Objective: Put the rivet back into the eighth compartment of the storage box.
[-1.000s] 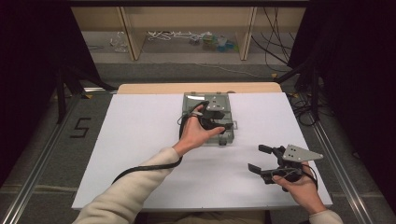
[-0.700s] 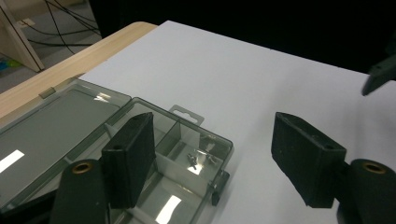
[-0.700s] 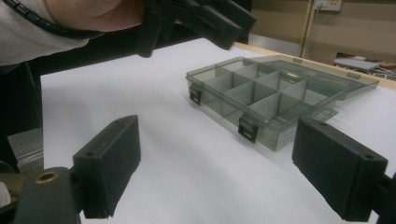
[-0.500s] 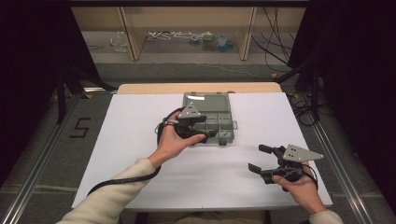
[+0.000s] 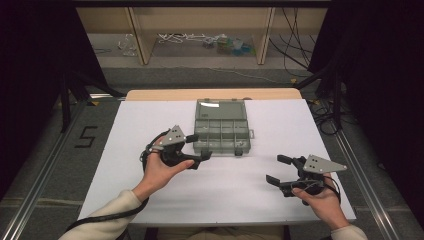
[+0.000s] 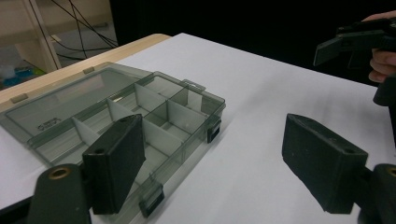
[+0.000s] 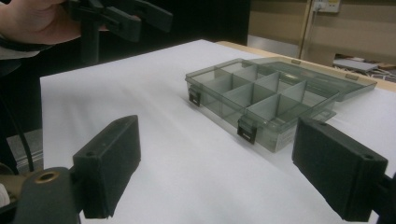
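Observation:
A smoky grey compartment box (image 5: 221,131) lies open at the far middle of the white table, its clear lid (image 5: 220,107) folded flat behind it. The several compartments look empty. My left gripper (image 5: 198,147) hovers just off the box's near left corner. Its jaws have just been opening and nothing is between them. In the left gripper view the wide-apart left gripper (image 6: 219,172) frames the box (image 6: 130,112) and bare table. My right gripper (image 5: 278,169) rests open at the near right, and in its own view the right gripper (image 7: 219,168) faces the box (image 7: 261,93).
A white sheet (image 5: 125,150) covers the table, with a wooden strip (image 5: 210,94) along the far edge. Behind stand a low shelf with cables (image 5: 195,42) and a dark floor. Black cables trail from both grippers. Open table lies near and to the left.
My left hand has drawn back from the box toward the near left, and its jaws have spread wider. The right hand and its gripper have stayed put.

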{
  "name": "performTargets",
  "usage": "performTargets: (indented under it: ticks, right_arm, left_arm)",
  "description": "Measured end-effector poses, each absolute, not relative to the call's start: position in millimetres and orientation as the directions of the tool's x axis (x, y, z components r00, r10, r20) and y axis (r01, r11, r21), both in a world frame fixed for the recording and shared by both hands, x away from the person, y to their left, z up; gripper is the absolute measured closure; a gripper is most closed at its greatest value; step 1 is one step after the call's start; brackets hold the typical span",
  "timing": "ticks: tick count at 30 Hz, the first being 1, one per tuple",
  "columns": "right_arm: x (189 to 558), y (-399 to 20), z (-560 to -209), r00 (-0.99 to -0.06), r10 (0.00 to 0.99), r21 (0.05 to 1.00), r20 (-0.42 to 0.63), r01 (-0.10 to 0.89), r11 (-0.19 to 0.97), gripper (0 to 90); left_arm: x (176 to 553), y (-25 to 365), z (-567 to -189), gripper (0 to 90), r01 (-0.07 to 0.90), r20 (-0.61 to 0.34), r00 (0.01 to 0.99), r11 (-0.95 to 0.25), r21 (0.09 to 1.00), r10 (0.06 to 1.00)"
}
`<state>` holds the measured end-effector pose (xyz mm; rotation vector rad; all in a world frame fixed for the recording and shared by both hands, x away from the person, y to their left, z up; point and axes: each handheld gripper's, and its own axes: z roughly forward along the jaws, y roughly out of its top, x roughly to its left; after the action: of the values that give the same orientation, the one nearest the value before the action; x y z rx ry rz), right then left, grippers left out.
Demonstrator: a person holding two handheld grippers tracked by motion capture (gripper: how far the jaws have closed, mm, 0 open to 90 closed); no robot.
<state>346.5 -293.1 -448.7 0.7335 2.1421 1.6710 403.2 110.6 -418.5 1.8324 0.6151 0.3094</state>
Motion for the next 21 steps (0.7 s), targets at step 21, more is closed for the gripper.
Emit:
performTargets:
  ticks: [21]
  right_arm:
    - [347, -292, -450, -0.815, 0.577, 0.970, 0.058, 0.183, 0.162, 16.5]
  left_arm:
    - [366, 171, -430, 16.5, 0.264, -0.081, 0.783, -0.212, 0.941, 0.617]
